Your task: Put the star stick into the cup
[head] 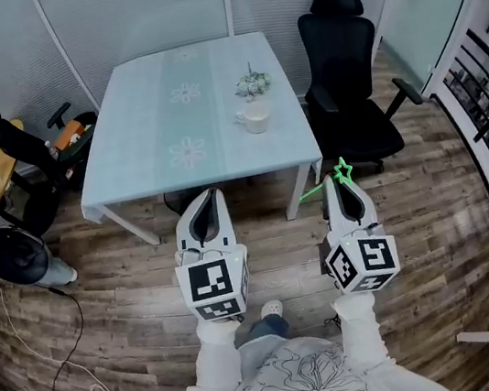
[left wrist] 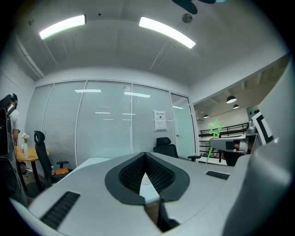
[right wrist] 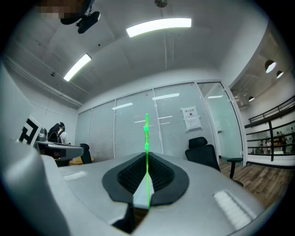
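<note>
- A pale sweatshirt [head: 299,385] with a printed flower fills the bottom of the head view, and both sleeves reach forward into the grippers.
- The left gripper [head: 211,195] is held out over the wooden floor [head: 122,294]. Its dark ribbed pads meet at the tips with nothing between them.
- The right gripper [head: 343,186] is level with it and just beside it. Its jaws are clamped on the star stick [right wrist: 147,143].
- In the right gripper view the thin green stick rises straight up out of the jaws. In the head view the star end pokes out past the tips, and the other end slants off to the left.
- Both grippers are short of the table [head: 147,113], which has a light blue cloth with flower prints.
- The white cup [head: 256,119] stands on the table's right half, well apart from the stick.
- A small bunch of flowers [head: 252,84] sits just behind the cup.
- A black office chair [head: 346,80] stands to the table's right.
- Frosted glass walls close the room behind.
</note>
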`<state>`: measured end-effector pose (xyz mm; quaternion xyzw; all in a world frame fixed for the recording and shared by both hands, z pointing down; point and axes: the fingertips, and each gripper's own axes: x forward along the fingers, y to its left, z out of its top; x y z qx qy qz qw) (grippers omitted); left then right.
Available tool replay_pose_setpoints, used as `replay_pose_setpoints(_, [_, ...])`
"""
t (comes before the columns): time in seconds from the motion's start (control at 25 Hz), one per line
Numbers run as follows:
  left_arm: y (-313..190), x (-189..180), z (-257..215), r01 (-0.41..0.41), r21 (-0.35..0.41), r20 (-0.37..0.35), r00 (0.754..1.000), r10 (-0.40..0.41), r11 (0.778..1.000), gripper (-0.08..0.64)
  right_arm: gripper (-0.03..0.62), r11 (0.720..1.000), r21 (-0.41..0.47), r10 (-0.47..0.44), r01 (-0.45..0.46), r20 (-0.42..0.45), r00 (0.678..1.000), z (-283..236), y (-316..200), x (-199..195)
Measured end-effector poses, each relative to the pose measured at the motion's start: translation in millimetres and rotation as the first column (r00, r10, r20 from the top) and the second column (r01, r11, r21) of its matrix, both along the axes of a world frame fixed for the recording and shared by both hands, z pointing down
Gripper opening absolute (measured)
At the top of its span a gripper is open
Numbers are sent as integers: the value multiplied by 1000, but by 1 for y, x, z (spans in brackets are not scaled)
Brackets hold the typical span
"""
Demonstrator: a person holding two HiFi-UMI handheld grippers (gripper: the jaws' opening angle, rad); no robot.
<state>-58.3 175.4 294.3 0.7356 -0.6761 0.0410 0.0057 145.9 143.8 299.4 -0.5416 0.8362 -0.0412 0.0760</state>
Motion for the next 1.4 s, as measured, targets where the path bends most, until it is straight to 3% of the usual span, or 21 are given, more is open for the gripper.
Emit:
replay_pose_setpoints(0.68, [-121, -28, 22, 12, -43, -16, 1000, -12, 999, 6, 18, 998, -52, -26, 26, -14, 1000, 21, -125, -29])
replay_pose_setpoints(1.4, [-316, -53, 29, 129, -75, -13, 991, -130, 989, 6, 18, 986, -65, -151, 151, -3, 988, 24, -344, -62])
